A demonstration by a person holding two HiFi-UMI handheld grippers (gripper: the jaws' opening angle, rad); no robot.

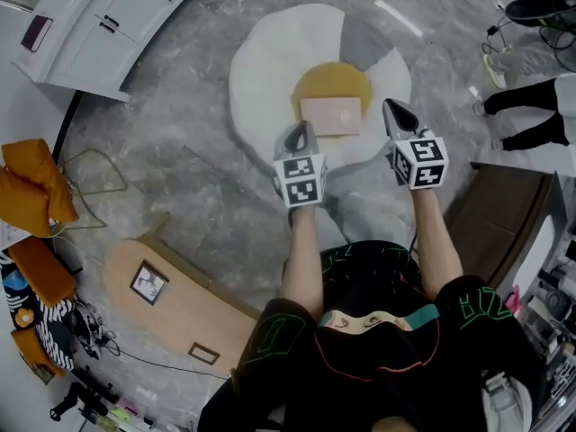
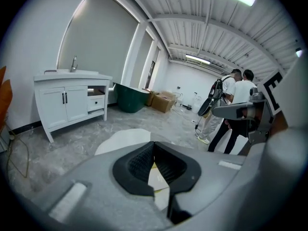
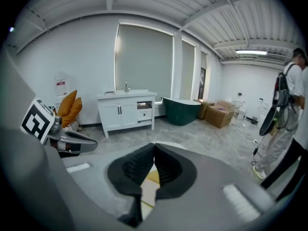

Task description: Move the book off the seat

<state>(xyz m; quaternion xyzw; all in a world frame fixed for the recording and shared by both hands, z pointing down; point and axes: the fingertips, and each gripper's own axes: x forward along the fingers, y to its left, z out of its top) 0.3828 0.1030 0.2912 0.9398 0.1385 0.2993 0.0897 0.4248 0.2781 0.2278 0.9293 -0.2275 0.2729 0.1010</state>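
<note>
A pale pink book [image 1: 331, 114] lies flat on the yellow middle of a fried-egg-shaped floor seat [image 1: 261, 70]. My left gripper [image 1: 301, 133] hovers just left of the book's near corner, shut and holding nothing. At the book's right side my right gripper [image 1: 396, 113] is also shut and empty. In the left gripper view the black pads [image 2: 139, 165] meet, with the book [image 2: 158, 178] seen through the gap below. The right gripper view shows its pads [image 3: 168, 170] touching above the book [image 3: 147, 190] and the yellow cushion.
A white vanity cabinet [image 1: 108, 25] stands at the far left. Orange cushions [image 1: 31, 187] and a wooden board with frames [image 1: 171, 304] lie at the left. A dark brown box [image 1: 504, 214] is at the right. People [image 2: 233, 105] stand beyond, near cables and shoes [image 1: 540, 7].
</note>
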